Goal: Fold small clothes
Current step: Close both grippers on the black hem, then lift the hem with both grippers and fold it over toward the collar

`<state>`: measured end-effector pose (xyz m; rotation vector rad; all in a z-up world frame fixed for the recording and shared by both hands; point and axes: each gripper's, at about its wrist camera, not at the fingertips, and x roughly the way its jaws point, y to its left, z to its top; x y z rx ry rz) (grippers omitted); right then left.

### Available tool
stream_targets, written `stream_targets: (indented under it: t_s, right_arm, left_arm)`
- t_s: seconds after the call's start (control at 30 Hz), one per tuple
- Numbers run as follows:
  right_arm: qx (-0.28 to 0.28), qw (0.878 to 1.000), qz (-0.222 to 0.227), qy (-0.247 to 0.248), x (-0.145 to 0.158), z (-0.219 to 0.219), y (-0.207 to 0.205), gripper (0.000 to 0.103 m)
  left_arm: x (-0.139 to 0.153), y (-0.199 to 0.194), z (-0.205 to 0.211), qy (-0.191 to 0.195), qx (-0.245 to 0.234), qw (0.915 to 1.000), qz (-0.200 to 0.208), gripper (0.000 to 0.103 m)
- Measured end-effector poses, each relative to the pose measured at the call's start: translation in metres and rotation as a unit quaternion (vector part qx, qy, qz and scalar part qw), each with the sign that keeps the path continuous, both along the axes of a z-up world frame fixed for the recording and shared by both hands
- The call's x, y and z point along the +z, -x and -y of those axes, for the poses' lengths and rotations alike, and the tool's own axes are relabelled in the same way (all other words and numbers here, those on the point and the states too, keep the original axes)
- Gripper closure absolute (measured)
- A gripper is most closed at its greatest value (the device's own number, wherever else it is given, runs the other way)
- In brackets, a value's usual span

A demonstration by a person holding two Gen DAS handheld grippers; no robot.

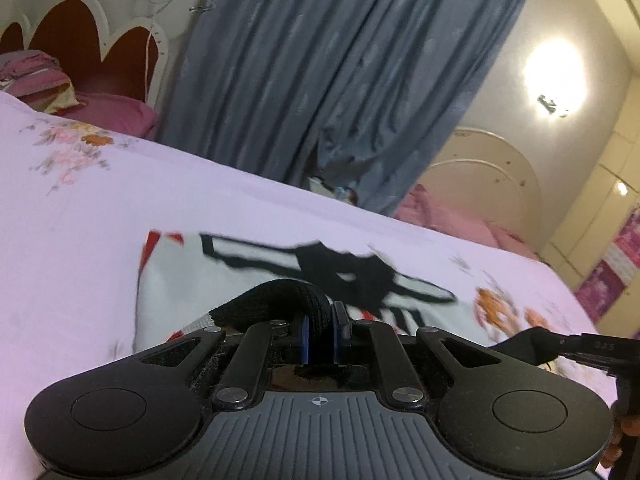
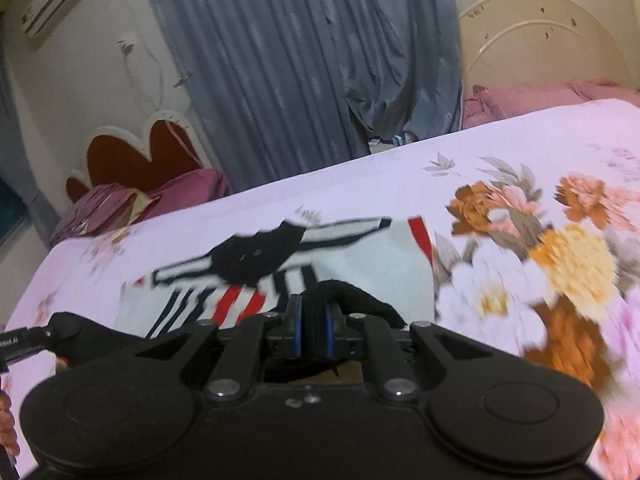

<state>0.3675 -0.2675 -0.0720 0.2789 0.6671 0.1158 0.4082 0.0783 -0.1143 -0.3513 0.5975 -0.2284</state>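
Note:
A small white garment (image 1: 248, 276) with black and red stripes and a black waistband lies on the pink floral bedsheet; it also shows in the right wrist view (image 2: 360, 264). My left gripper (image 1: 319, 334) is shut on the black waistband (image 1: 280, 296) at its near left part. My right gripper (image 2: 313, 334) is shut on the black waistband (image 2: 348, 294) at its near right part. Each gripper's body shows at the edge of the other's view. The far half of the garment lies flat and is blurred.
The bedsheet (image 1: 100, 220) stretches far and to both sides. Pink pillows (image 1: 116, 112) and a red-and-white headboard (image 1: 84, 36) stand at the far left. A grey curtain (image 1: 340, 60) hangs beyond the bed. A cream headboard (image 2: 548, 40) and pink bedding stand to the right.

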Motion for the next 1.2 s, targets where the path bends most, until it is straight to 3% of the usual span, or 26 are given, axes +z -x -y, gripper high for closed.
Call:
stream_targets:
  t_s: [0.13, 0.23, 0.33, 0.43, 0.47, 0.5, 0.6, 0.63, 0.7, 0.87, 1.03, 1.13, 1.2]
  right_arm:
    - [-0.015, 1.0, -0.022, -0.016, -0.02, 0.007, -0.056, 0.092]
    - [-0.022, 0.998, -0.051, -0.028, -0.038, 0.013, -0.089, 0.092]
    - [-0.031, 0.996, -0.075, -0.04, -0.057, 0.017, -0.112, 0.085]
    - [-0.032, 0.996, -0.074, -0.028, -0.063, 0.019, -0.123, 0.06]
    - [-0.031, 0.997, -0.072, -0.021, -0.063, 0.019, -0.125, 0.038]
    - [-0.028, 0.997, -0.065, -0.012, -0.061, 0.02, -0.126, 0.031]
    - [-0.009, 0.999, -0.049, 0.006, -0.057, 0.024, -0.124, 0.032]
    - [-0.005, 0.999, -0.049, 0.006, -0.057, 0.026, -0.123, 0.032]
    - [0.0, 0.999, -0.046, -0.001, -0.059, 0.03, -0.123, 0.029]
    - [0.001, 0.999, -0.032, -0.006, -0.061, 0.034, -0.129, 0.027]
    - [0.029, 0.999, -0.03, 0.012, -0.065, 0.026, -0.133, 0.024]
    - [0.003, 1.0, -0.007, -0.017, -0.06, 0.042, -0.132, 0.014]
    - [0.013, 1.0, -0.009, 0.0, -0.061, 0.041, -0.134, 0.013]
  left_arm:
    - [-0.017, -0.056, 0.007, -0.023, 0.017, 0.9995, -0.015, 0.094]
    - [-0.032, -0.092, 0.009, -0.025, 0.034, 0.9979, -0.048, 0.093]
    - [-0.045, -0.113, 0.015, -0.045, 0.032, 0.9957, -0.075, 0.093]
    - [-0.055, -0.121, 0.014, -0.04, 0.027, 0.9939, -0.099, 0.088]
    - [-0.056, -0.121, 0.011, -0.032, 0.024, 0.9938, -0.104, 0.085]
    - [-0.055, -0.12, 0.008, -0.018, 0.018, 0.9941, -0.105, 0.073]
    - [-0.049, -0.106, 0.001, -0.026, 0.026, 0.997, -0.069, 0.009]
    - [-0.046, -0.1, -0.001, -0.035, 0.034, 0.9975, -0.051, 0.004]
    - [-0.044, -0.096, -0.003, -0.05, 0.026, 0.9977, -0.036, 0.004]
    - [-0.059, -0.108, -0.001, -0.072, 0.006, 0.9951, -0.068, 0.005]
    - [-0.068, -0.123, 0.007, -0.071, -0.001, 0.9946, -0.076, 0.043]
    - [-0.07, -0.126, 0.01, -0.071, -0.01, 0.9943, -0.078, 0.058]
    - [-0.071, -0.128, 0.011, -0.074, -0.015, 0.994, -0.079, 0.07]
